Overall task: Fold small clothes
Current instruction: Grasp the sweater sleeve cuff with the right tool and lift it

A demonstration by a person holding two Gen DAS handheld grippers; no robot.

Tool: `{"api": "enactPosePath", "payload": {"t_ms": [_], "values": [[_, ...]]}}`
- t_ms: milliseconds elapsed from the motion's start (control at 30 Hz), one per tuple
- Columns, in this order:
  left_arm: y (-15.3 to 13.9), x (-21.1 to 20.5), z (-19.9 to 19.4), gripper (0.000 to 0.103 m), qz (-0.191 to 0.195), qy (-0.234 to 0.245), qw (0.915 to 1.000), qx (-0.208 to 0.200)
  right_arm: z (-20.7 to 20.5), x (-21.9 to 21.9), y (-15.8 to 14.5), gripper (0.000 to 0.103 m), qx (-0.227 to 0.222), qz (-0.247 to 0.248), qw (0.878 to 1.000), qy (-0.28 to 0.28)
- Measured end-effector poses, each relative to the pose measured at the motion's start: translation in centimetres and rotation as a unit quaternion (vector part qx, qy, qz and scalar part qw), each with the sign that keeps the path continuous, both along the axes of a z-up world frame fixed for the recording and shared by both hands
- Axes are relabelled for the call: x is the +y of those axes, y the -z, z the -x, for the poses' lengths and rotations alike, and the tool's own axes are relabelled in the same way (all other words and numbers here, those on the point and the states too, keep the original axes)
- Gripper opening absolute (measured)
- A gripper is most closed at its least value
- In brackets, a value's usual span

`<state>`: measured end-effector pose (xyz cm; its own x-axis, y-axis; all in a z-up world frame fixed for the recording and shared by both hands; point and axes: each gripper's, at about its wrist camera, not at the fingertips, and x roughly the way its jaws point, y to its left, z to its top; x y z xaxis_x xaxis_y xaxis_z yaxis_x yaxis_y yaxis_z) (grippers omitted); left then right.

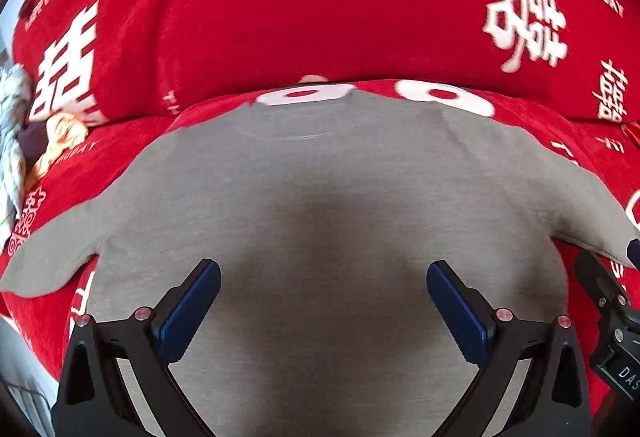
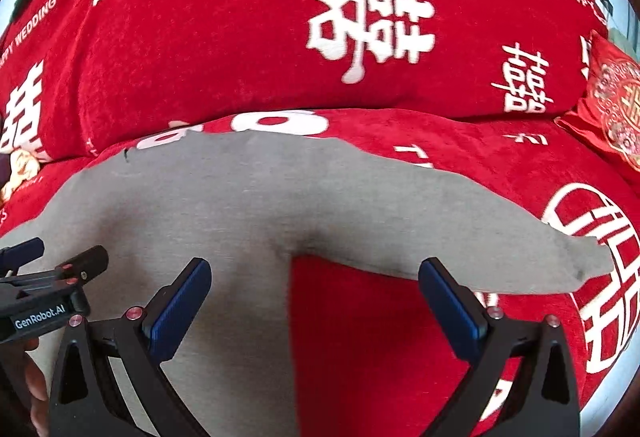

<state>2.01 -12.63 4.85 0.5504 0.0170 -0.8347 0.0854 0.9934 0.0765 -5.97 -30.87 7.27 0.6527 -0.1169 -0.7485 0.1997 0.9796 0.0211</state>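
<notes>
Here, a small grey knit long-sleeved top [image 1: 320, 197] is lying flat and spread out on a red plush cover printed with white double-happiness characters and English wedding phrases [image 1: 280, 9], its sleeves reaching out to either side. That flat, open layout is probably deliberate: it leaves every edge and sleeve reachable for the first fold.

The left gripper [image 1: 323, 291] is hovering over the body of the top with its blue-padded fingers [image 1: 192, 311] standing wide apart and pinching nothing. The right gripper [image 2: 315, 287] is likewise spread and empty, looking down at the spot where the right sleeve [image 2: 480, 237] meets the body, with the red cover showing between its fingers. Judging by that placement, the right side seems set up to take the sleeve or the side seam first, while the left one is waiting over the middle, perhaps to steady the cloth. No fold is showing yet, so the task seems to be at its start.

The cover is draping over a soft seat and a padded back that is rising behind the top, like a sofa. A red embroidered cushion [image 2: 616, 105] is sitting at the far right, and a small heap of pale and orange fabric [image 1: 48, 141] is lying at the left. Little of the room is showing beyond pale slivers at the edges of both views.
</notes>
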Motion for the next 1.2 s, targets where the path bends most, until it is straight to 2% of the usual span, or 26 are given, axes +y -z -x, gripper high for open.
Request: {"api": "enactPosePath", "payload": {"t_ms": [433,767,900,1100,1167,1200], "values": [[-0.2,-7.5,0.1,0.103,-0.022,0.056,0.9982,-0.001,3.7,-11.6,0.3,0.103,-0.005,-0.039,0.994,0.103],[0.7,-12.7,-0.5,0.103,-0.036,0.087,0.9955,0.008,8.6,-22.0,1.8,0.103,-0.012,-0.083,0.975,0.206],[1.3,-13.5,-1.0,0.103,-0.039,0.085,0.9955,0.013,10.1,-26.0,2.8,0.103,-0.021,-0.146,0.962,0.232],[2.1,-13.9,-2.0,0.103,-0.039,0.073,0.9963,0.023,9.1,-27.4,3.9,0.103,-0.059,-0.236,0.951,0.191],[2.1,-13.8,-2.4,0.103,-0.041,0.069,0.9965,0.023,8.1,-28.2,4.7,0.098,-0.066,-0.27,0.943,0.182],[2.1,-13.8,-2.5,0.103,-0.04,0.068,0.9966,0.023,7.6,-28.7,5.1,0.092,-0.069,-0.282,0.939,0.182]]}}
